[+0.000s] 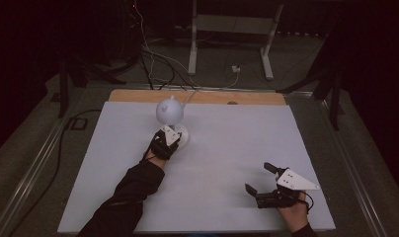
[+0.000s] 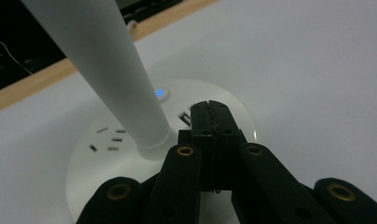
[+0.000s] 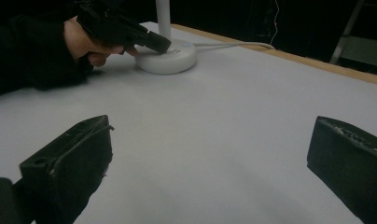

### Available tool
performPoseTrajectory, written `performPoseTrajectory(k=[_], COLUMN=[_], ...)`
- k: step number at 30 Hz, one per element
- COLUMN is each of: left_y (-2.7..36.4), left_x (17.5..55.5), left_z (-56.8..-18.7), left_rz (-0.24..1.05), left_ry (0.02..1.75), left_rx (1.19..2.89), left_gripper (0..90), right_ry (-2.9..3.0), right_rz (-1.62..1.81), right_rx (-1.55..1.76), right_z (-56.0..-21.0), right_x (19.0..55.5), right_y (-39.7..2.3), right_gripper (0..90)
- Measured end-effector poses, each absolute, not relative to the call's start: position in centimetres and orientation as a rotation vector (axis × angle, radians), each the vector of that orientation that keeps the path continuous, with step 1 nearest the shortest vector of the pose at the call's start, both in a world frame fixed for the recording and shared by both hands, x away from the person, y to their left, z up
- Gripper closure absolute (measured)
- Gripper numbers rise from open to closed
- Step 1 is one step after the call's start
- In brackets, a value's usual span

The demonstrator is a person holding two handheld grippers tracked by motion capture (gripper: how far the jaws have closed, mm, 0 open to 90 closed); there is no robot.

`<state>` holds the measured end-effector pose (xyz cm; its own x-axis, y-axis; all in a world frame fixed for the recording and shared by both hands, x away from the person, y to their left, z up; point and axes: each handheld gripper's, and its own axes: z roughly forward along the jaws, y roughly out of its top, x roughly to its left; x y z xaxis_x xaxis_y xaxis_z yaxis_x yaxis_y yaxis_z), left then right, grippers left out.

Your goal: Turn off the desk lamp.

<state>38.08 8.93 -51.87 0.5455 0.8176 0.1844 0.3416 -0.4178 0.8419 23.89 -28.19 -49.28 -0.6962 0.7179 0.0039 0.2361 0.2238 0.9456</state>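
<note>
So the left gripper has its jaws pressed together with nothing between them, tips resting on the round white base of a desk lamp, just beside the little blue-lit button and the slanted white stem. That lamp sits toward the far side of the white tabletop (its cord trails off the far edge). Meanwhile the right gripper rests near the front right corner, jaws spread wide, well apart from the lamp.
</note>
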Motion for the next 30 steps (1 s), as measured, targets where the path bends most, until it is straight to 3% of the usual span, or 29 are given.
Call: performPoseTrajectory(k=[7, 14, 30], left_y=[8.9, 8.3, 9.0], left_x=[37.7, 37.1, 34.9], left_z=[-50.6, -49.4, -47.7], left_rz=[0.688, 0.576, 0.406], left_ry=[0.921, 0.907, 0.846], left_rx=[1.954, 1.944, 1.962], left_gripper=[90.0, 79.3, 36.3], right_ry=[2.069, 2.069, 2.065], right_rz=[1.478, 1.478, 1.479], right_rx=[0.875, 0.876, 0.878], right_z=[-49.2, -49.3, -49.2], right_x=[23.8, 23.9, 23.9], right_y=[-28.2, -28.2, -28.2], right_gripper=[0.0, 0.0, 0.0])
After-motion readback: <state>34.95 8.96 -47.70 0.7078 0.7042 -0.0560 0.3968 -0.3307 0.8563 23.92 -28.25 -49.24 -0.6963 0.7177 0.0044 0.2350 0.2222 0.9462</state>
